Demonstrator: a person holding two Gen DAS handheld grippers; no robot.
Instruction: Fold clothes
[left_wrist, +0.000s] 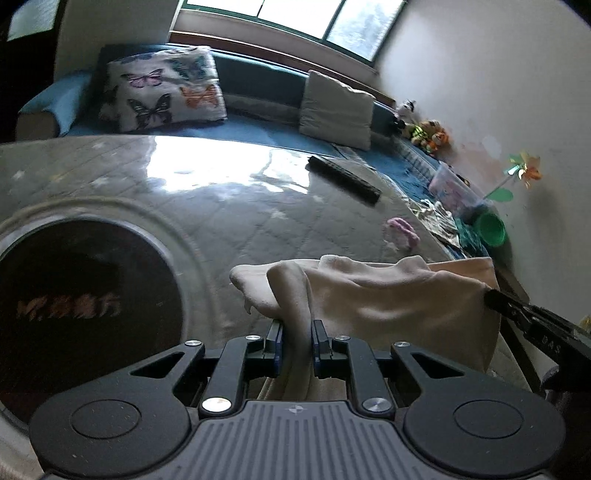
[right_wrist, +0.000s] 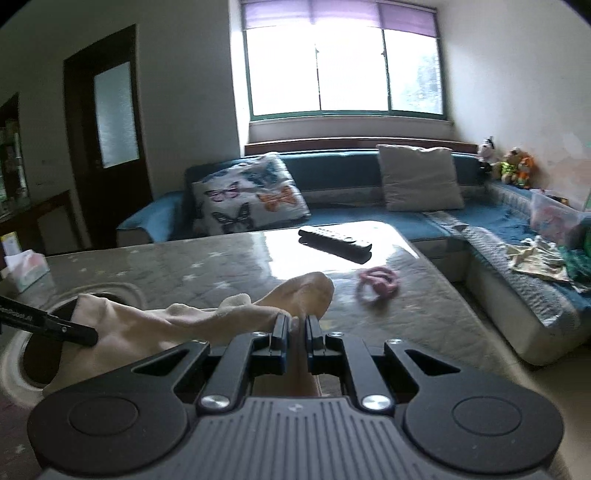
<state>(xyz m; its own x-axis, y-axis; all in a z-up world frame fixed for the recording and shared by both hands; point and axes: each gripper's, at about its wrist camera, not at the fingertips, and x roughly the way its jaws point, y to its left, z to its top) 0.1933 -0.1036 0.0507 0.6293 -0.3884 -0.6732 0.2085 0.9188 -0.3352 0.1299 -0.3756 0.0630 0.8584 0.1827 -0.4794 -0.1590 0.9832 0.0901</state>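
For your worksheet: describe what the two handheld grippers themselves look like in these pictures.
Both match. The left gripper and right gripper have black angular linkage arms, silver round screw heads, blue-edged finger pads, two round black discs and a grey ribbed centre plate bearing a small round emblem. No cables, sleeves or hands show.

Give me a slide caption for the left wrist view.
Left hand-held gripper pinches cream garment above glossy table, remote behind.

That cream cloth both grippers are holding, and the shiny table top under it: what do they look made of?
The cream cloth looks like soft knit or fleece: matte, with rounded, limp folds. The exact fibre is unclear. The table top looks like quilted, star-printed fabric under a clear glossy sheet, glass or plastic, because it mirrors the window brightly. Both the left gripper and the right gripper pinch the cloth.
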